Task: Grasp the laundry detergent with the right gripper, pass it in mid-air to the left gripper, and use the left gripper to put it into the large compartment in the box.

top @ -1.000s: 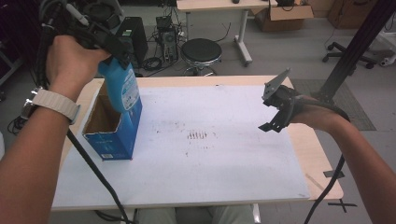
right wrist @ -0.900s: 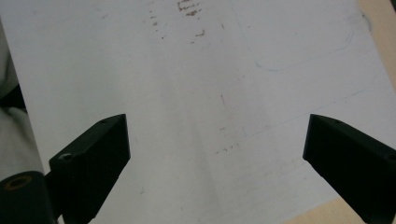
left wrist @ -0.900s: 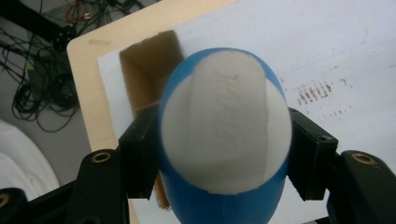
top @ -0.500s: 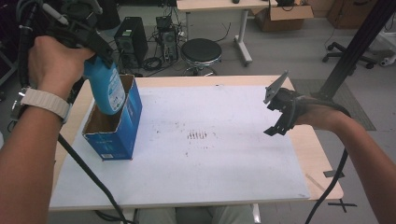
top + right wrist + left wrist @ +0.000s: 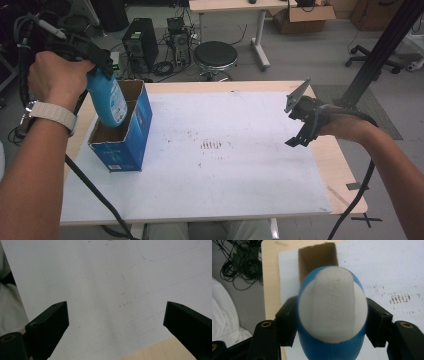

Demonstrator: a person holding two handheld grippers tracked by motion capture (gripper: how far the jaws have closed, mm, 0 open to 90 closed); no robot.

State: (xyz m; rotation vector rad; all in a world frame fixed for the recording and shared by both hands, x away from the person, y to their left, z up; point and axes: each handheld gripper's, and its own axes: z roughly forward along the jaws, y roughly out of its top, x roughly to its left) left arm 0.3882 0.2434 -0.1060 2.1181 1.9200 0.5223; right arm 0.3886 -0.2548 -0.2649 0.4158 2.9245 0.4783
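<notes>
Blue bottle (image 5: 107, 100) clamped in left gripper (image 5: 95, 62), base dipping into open blue box (image 5: 131, 135) directly beneath. Left gripper view adds bottle's white end (image 5: 332, 307) and both pads pressing its sides. Right gripper (image 5: 300, 127) well apart over white sheet (image 5: 100, 277), jaws spread wide, nothing between.

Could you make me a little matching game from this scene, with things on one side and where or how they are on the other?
Things:
1. blue bottle
2. blue box
3. right gripper
4. black stool

States:
A. standing open-topped on the table
B. jaws wide apart, nothing between them
C. on the floor beyond the table
D. clamped in the left gripper

Pairs: 1-D, 2-A, 3-B, 4-C
</notes>
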